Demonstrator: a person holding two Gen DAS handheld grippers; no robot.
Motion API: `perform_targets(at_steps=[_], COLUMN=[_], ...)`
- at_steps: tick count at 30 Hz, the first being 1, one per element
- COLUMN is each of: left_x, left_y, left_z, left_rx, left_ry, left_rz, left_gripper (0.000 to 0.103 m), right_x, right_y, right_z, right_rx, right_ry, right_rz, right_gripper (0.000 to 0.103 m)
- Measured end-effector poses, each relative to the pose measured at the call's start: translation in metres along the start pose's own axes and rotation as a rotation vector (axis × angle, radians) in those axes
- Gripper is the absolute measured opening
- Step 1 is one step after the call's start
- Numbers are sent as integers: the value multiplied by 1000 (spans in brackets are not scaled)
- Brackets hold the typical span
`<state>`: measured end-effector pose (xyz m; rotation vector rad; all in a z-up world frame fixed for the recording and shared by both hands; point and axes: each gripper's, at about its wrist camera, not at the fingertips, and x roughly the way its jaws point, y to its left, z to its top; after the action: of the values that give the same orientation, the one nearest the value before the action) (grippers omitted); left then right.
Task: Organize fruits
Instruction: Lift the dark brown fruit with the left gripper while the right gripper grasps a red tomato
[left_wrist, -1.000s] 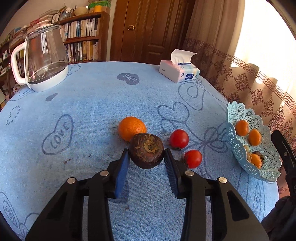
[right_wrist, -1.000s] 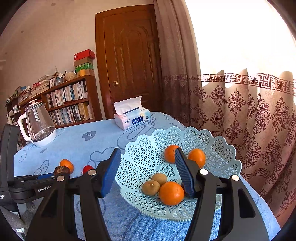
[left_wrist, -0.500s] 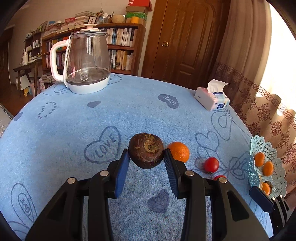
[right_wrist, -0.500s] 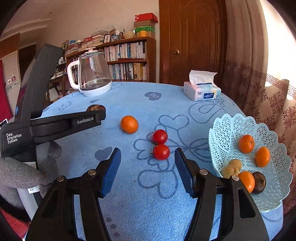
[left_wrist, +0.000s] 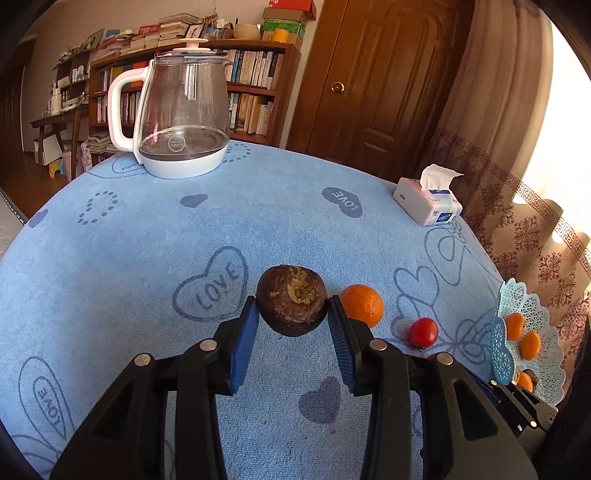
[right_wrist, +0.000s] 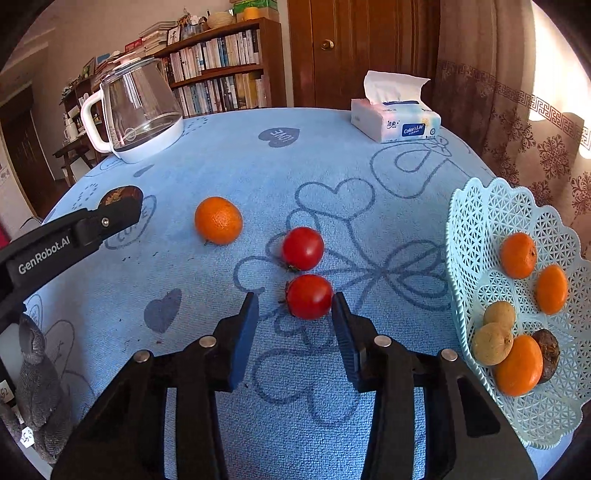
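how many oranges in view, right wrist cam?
4. One orange loose on the cloth, left of the tomatoes. Three in the basket: two at the back, one in front. More may hide behind that fruit.

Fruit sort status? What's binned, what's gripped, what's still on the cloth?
Done: six fruits lie in the pale blue lattice plastic basket.

In hand: the left gripper clamps a dark brown round fruit. The right gripper has just been closing around the nearer red tomato; a gap remains at its left pad.

Left: the farther red tomato and the loose orange mandarin.
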<state>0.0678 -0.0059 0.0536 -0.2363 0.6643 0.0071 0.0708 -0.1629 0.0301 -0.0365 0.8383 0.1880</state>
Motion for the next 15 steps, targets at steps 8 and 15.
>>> perform_targets(at_steps=[8, 15], left_x=[1, 2], left_y=[-1, -2], left_z=[-1, -1], left_rx=[2, 6], left_ry=[8, 13], left_rz=[-8, -11], left_gripper=[39, 39], right_x=[12, -5], right_y=[-4, -1], right_z=[3, 3], right_rx=[14, 26], right_ry=[18, -56], right_rz=[-5, 42], right_gripper=[32, 28])
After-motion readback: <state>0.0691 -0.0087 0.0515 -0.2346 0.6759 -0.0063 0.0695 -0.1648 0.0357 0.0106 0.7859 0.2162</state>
